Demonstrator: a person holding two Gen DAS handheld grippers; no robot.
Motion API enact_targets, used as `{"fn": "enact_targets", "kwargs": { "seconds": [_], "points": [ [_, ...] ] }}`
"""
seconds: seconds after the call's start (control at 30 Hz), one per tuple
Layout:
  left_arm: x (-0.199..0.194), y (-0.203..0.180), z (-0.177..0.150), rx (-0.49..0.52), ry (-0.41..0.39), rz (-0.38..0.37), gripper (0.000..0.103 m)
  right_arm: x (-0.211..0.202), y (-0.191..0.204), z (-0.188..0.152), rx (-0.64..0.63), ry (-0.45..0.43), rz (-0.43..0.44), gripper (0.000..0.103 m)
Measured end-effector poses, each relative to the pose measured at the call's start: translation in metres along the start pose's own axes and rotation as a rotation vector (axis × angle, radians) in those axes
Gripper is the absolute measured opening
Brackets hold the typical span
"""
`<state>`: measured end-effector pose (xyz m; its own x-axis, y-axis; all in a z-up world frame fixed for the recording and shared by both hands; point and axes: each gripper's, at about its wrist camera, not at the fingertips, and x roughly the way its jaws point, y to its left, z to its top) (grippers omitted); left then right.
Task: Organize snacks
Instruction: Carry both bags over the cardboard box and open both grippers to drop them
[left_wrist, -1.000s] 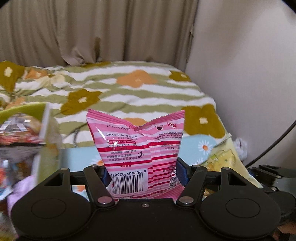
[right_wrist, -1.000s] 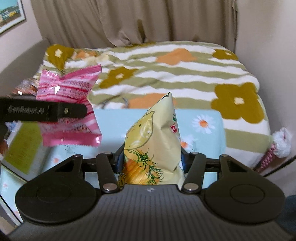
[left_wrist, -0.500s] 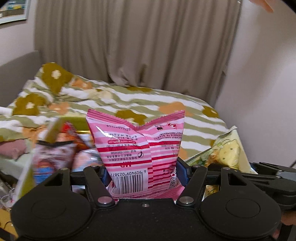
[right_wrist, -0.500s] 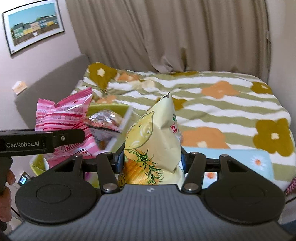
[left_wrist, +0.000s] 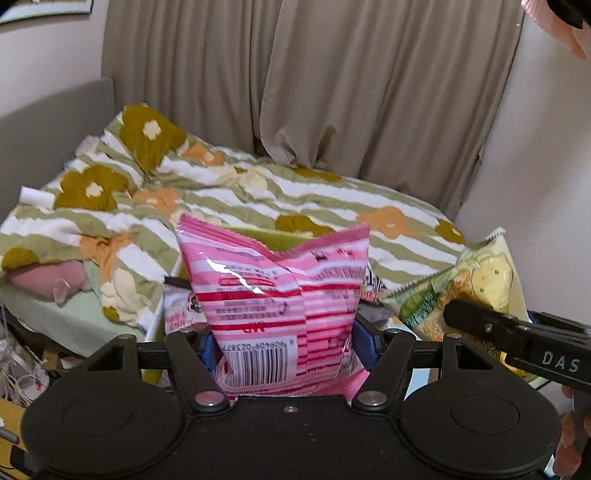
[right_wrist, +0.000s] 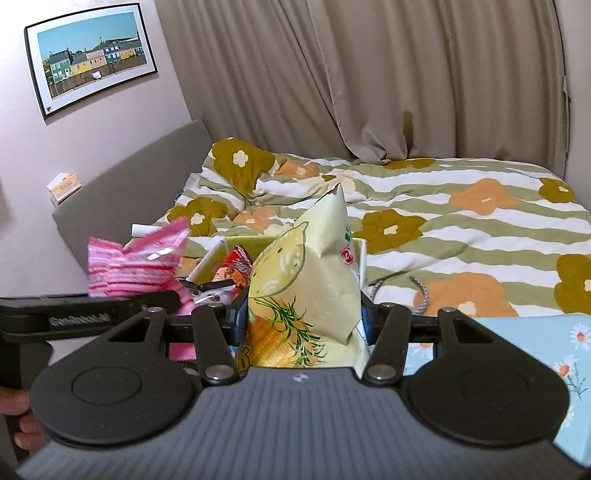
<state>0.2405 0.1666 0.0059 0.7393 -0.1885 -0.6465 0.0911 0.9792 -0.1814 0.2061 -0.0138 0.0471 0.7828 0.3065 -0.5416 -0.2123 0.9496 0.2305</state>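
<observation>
My left gripper (left_wrist: 290, 341) is shut on a pink striped snack bag (left_wrist: 277, 295) and holds it upright, barcode toward the camera. My right gripper (right_wrist: 303, 319) is shut on a pale yellow corn snack bag (right_wrist: 310, 284), also upright. Each bag shows in the other view: the yellow bag (left_wrist: 469, 284) to the right of the pink one, the pink bag (right_wrist: 136, 262) to the left of the yellow one. Behind both bags is a yellow-green box (right_wrist: 255, 242) with several snack packs, among them a red one (right_wrist: 234, 267). The bags hide most of the box.
A bed with a striped flower quilt (right_wrist: 443, 221) fills the background, curtains (left_wrist: 332, 92) behind it. A light blue daisy-print surface (right_wrist: 535, 347) lies at the lower right. A grey headboard (right_wrist: 129, 192) and a framed picture (right_wrist: 92, 55) are at the left. A pink plush (left_wrist: 48, 280) lies left.
Both grippers have swung left with their bags still held. The snack box has come from the left edge to the middle, behind the bags. The blue daisy surface has slid off to the right.
</observation>
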Motion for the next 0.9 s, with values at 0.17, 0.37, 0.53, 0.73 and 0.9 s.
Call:
{"fn": "enact_targets", "kwargs": {
  "seconds": [0.17,0.37,0.53,0.73,0.9],
  "points": [
    [0.006,0.018,-0.007,-0.036,0.016,-0.019,0.101,0.008,0.016,-0.002,0.001,0.008,-0.019,0.068],
    [-0.009,0.041,-0.007,-0.065,0.001,-0.003,0.102,0.015,0.024,0.001,-0.004,0.002,-0.035,0.068],
    [-0.016,0.055,-0.002,-0.068,-0.021,0.028,0.102,0.022,0.034,0.008,-0.018,-0.018,-0.021,0.068],
    [-0.019,0.069,0.006,-0.050,-0.040,0.073,0.102,0.042,0.051,0.022,-0.036,-0.016,0.005,0.068],
    [-0.017,0.082,0.013,0.001,-0.041,0.091,0.102,0.072,0.062,0.037,-0.024,0.020,0.002,0.069]
  ]
}}
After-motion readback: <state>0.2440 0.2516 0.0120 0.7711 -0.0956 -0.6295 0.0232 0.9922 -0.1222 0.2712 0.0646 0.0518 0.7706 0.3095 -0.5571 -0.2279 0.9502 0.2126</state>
